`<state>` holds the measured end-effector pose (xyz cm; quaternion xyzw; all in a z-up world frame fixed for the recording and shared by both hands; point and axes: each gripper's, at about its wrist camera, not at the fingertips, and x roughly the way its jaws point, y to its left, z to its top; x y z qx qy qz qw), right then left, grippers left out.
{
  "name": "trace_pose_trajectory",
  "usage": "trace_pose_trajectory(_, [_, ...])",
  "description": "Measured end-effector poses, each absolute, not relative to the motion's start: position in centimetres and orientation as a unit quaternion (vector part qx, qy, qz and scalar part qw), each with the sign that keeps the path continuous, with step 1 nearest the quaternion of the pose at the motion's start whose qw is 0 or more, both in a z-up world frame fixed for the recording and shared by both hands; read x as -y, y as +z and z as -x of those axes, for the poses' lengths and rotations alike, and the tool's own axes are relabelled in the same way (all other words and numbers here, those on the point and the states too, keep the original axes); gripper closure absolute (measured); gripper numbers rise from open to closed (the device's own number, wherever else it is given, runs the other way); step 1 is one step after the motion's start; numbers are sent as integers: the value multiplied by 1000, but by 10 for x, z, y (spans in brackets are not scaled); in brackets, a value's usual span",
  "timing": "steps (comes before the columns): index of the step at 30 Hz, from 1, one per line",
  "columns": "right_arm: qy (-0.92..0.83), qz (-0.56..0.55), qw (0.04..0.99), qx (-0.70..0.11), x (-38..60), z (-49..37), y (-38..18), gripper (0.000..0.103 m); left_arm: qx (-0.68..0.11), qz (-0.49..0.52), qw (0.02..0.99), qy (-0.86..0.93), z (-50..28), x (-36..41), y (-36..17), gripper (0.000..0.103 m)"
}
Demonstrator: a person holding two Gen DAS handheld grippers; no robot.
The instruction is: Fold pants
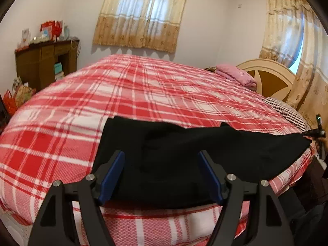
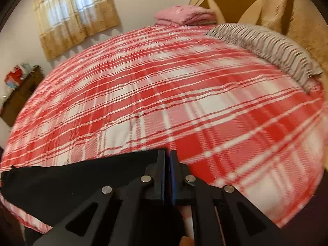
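Black pants [image 1: 235,143] lie stretched sideways along the near edge of a bed with a red and white plaid cover [image 1: 102,94]. My left gripper [image 1: 161,153] hovers over their thicker left part. It is open, and its blue pads [image 1: 112,174] stand wide apart on either side of the cloth without pressing it. The pants' right end tapers to a point pulled up toward my right gripper [image 1: 318,133]. In the right wrist view my right gripper [image 2: 167,153] is shut on that end of the pants [image 2: 71,180], which trail off to the left across the plaid cover [image 2: 164,92].
A folded pink blanket [image 1: 235,73] and a striped pillow [image 2: 266,47] lie by the cream headboard [image 1: 270,78]. A dark wooden dresser [image 1: 45,61] with boxes stands at the left wall, with bags on the floor beside it. Curtains [image 1: 141,14] hang at two windows.
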<state>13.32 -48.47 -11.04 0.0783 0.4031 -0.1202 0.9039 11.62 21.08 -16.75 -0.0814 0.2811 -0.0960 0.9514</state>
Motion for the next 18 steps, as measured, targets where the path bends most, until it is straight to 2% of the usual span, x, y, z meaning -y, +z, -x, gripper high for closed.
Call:
trace_pose_trajectory(2, [-102,-66,912,-391,470,-120,-96,97,-275,75,953,-104,-115,-205,-165,25])
trace_pose_trajectory(4, [-55,-69,920,-382,451,-107,-85,97,-272,70,954,-109,-114,-200,-165,17])
trace_pose_trajectory(8, [-29,-64,903,-423,426,-100,-100,97,-278,64,951,-116,-118,-197,-172,16])
trace_pose_trajectory(11, [-54,-68,876,-475,430,-102,-135,97,-286,71,950,-106,-118,-202,-178,16])
trace_pose_trajectory(17, [-30,-44,887,-459,401,-105,-110,96,-293,81,949,-82,-119,-206,-177,16])
trace_pose_trajectory(18, [-9,-45,890,-453,387,-110,-101,93,-289,80,950,-87,-119,-201,-175,16])
